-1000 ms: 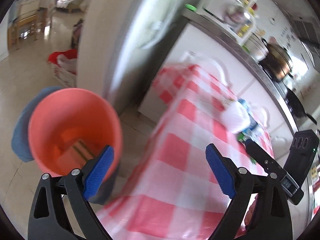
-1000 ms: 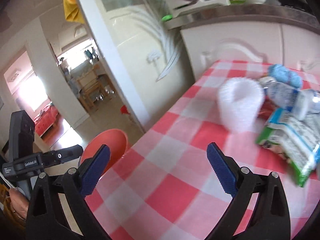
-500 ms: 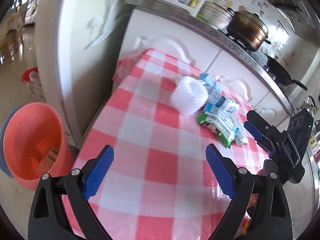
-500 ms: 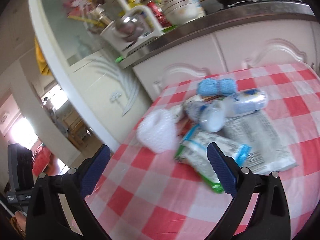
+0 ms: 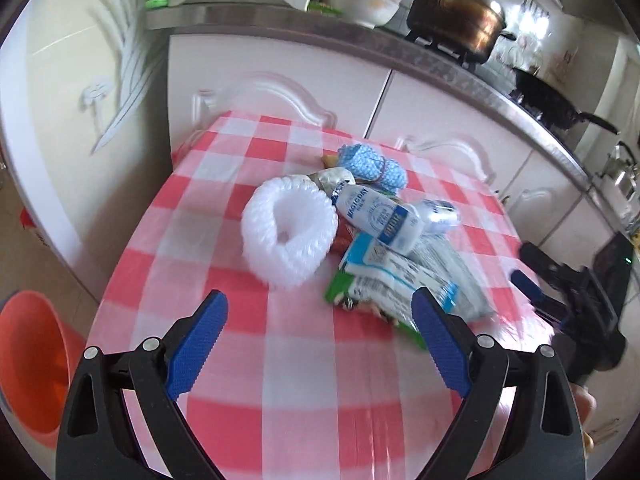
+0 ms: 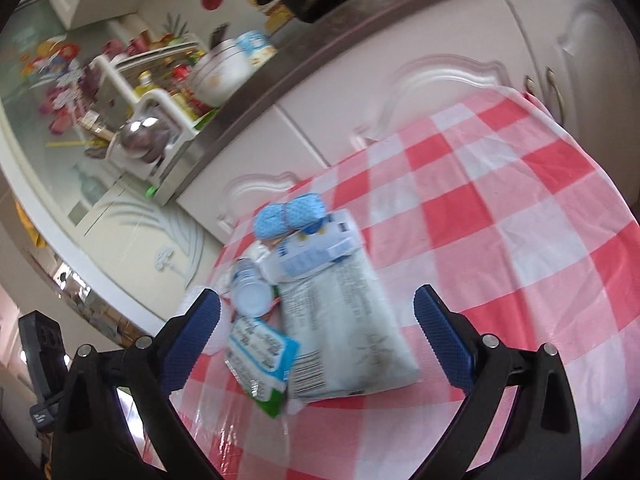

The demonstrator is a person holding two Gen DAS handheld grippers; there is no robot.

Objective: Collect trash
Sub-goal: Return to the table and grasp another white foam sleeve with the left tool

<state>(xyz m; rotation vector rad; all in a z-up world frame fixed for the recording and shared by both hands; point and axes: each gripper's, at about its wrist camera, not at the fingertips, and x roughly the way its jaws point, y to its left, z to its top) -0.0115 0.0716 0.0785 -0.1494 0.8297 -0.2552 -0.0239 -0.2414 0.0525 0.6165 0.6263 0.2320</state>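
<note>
Orange bucket (image 5: 28, 360) cut by left edge

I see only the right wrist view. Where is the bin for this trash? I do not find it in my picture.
Observer: An orange plastic bucket stands on the floor, beside the table's left near corner.
Operator: Something white is half hidden by my gripper's finger. What is it?
Observer: A white foam net sleeve, lying on the red-and-white checked tablecloth.
Operator: Does the left gripper hold anything?
Observer: No. The left gripper is open and empty, over the cloth just before that sleeve.
</note>
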